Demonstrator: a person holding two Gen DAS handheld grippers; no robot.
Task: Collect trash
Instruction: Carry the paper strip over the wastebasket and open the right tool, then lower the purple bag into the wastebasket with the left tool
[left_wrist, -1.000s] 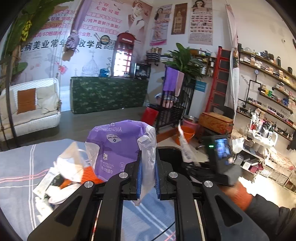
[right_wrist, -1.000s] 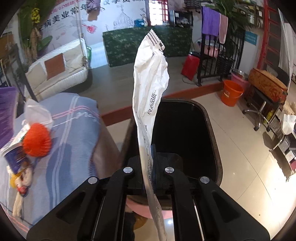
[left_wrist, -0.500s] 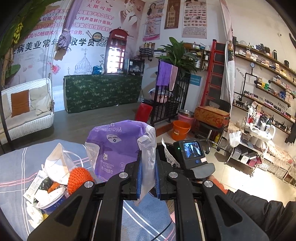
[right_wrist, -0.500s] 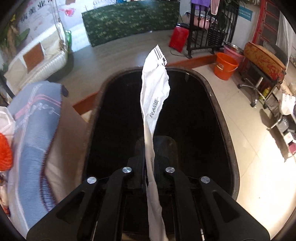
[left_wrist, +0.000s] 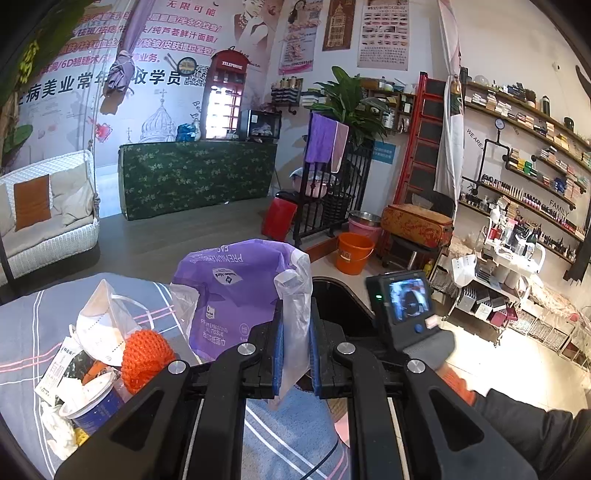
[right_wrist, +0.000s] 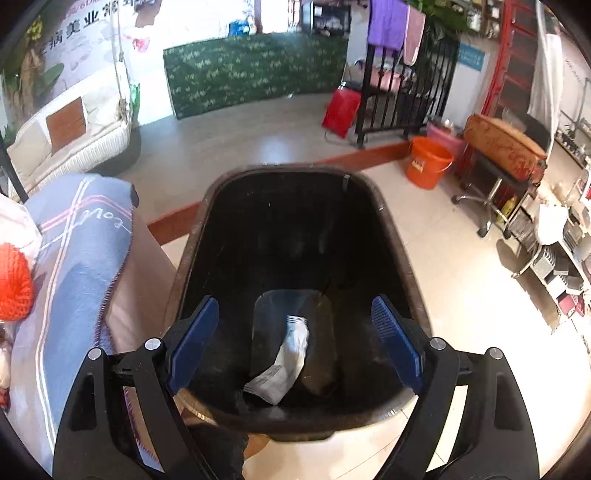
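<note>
Beside the table (right_wrist: 77, 258), on the floor, stands the black trash bin (right_wrist: 207, 206), the largest task item. One white wrapper (right_wrist: 284, 365) lies on its bottom; nothing else shows inside. Judged from this, one piece is collected and most of the task is left.

The table is covered with a blue striped cloth. On it lies the uncollected pile: a white face mask (left_wrist: 107, 321), an orange knitted ball (left_wrist: 146, 356), a blue-and-white paper cup (left_wrist: 92, 402) and smaller paper scraps, all touching or overlapping.

The left gripper (left_wrist: 293, 349) has its jaws closed on the clear plastic edge of a purple tissue pack wrapper (left_wrist: 229, 295), held above the table and near the bin rim. This piece is not yet in the bin.

The right gripper (right_wrist: 295, 336) hangs above the bin opening with jaws spread wide and holding nothing.
</note>
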